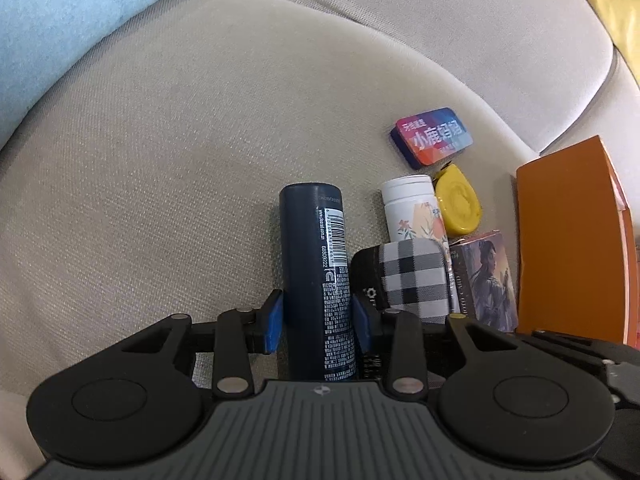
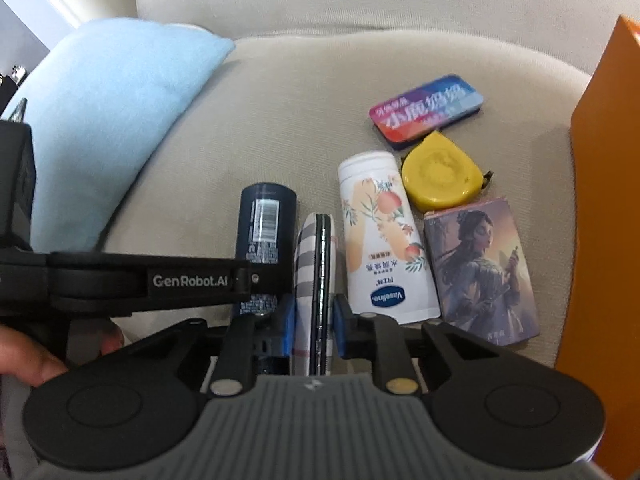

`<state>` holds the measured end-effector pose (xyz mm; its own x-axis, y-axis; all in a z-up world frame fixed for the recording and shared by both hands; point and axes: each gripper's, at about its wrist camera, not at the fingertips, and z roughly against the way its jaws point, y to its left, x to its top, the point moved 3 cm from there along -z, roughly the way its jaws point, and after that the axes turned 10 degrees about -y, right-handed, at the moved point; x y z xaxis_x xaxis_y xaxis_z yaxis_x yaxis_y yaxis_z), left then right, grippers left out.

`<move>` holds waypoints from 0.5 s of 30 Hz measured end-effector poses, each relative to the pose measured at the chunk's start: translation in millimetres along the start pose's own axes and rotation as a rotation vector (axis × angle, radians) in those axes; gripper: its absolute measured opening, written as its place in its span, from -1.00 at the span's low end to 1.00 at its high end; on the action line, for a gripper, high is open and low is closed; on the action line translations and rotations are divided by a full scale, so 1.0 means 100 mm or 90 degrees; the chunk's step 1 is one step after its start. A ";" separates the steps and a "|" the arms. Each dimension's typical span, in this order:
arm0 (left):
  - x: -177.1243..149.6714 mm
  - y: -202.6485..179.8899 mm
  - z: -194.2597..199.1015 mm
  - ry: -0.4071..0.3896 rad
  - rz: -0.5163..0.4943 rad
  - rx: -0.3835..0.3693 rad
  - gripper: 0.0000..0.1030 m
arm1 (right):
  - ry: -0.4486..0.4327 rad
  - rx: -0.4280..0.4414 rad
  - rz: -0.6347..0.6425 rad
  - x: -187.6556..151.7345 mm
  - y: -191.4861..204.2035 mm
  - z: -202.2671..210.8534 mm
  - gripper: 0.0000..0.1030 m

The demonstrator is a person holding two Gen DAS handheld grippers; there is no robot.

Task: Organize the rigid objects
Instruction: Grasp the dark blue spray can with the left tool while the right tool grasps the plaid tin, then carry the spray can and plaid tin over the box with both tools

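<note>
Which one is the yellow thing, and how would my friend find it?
Look on the beige sofa cushion, left of the tall orange box. Between the colourful tin and the picture card box lies the yellow tape measure, the only teardrop-shaped one.

home living room; beige sofa, blue cushion

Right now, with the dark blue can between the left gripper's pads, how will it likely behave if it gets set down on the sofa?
The dark blue can is a smooth round cylinder, so it may roll on the sofa seat if laid flat. Its hard, glossy wall probably slips in the left gripper. Stood upright on soft fabric, it would likely tip.
</note>
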<state>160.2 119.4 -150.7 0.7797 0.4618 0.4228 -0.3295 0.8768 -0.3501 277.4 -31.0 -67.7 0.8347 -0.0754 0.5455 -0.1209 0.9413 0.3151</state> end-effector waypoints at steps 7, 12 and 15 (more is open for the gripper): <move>-0.03 -0.15 0.28 -0.022 -0.003 -0.046 -0.22 | -0.047 0.007 -0.014 0.02 -0.10 0.37 -0.66; 0.01 -0.44 0.64 -0.041 -0.005 -0.104 -0.22 | -0.100 0.012 -0.036 0.05 -0.23 0.77 -0.66; 0.08 -0.78 0.86 -0.056 -0.030 -0.151 -0.22 | -0.145 0.016 -0.050 0.07 -0.35 1.13 -0.66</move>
<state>146.9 66.2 -48.2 0.7385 0.4407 0.5103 -0.1520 0.8461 -0.5109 226.3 -101.8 12.8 0.7000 -0.2234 0.6783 -0.0757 0.9212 0.3815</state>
